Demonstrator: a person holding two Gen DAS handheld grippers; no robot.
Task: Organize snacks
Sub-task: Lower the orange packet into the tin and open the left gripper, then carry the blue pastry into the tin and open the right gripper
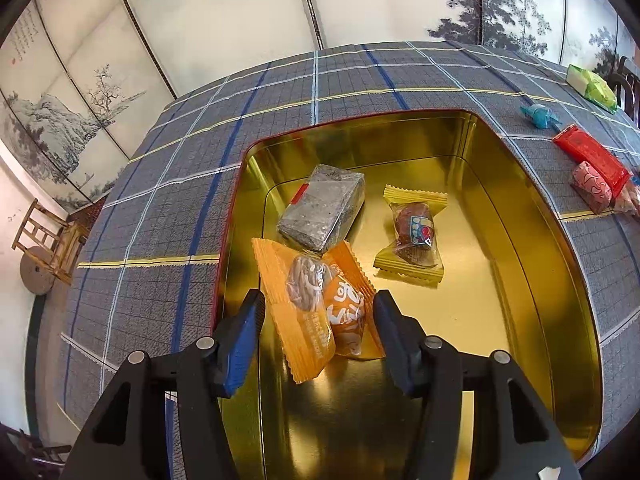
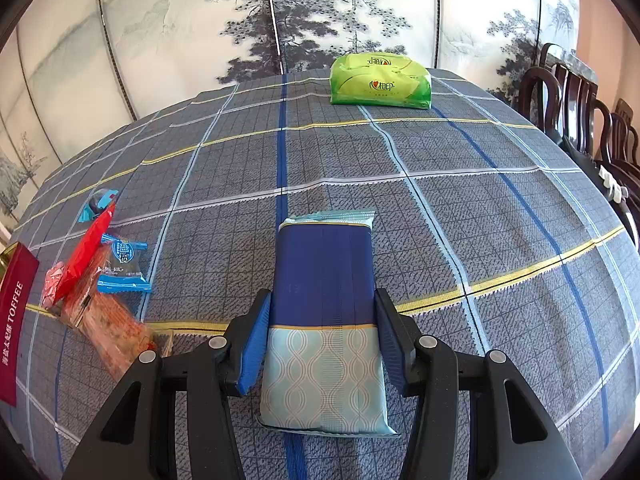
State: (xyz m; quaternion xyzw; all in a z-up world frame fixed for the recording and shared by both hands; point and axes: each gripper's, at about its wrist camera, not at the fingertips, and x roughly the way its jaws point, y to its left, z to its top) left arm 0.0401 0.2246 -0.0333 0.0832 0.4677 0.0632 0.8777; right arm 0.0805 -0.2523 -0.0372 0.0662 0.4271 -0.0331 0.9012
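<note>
Hovering over the gold tin (image 1: pixel 560 320), the left gripper (image 1: pixel 318 332) has its jaws part-open, both blue pads standing clear of the orange snack packet (image 1: pixel 320 312) that lies between them on the tin floor. That packet's long axis runs near to far along the fingers, its crinkled sealed ends poking out. Farther in lie a grey foil-wrapped block (image 1: pixel 324 212) and a yellow-edged sweet (image 1: pixel 412 232), slightly apart.

At the right gripper (image 2: pixel 320 336), the pads press the long sides of a slim blue-and-teal packet (image 2: pixel 324 312), smooth and flat, pointing away down the jaws above the checked tablecloth (image 2: pixel 480 200). It is the thing nearer to go in next, I judge; the tin lies to its left, past a loose heap of red and blue wrapped snacks (image 2: pixel 96 272). A green tissue pack (image 2: pixel 380 80) sits at the far edge.
</note>
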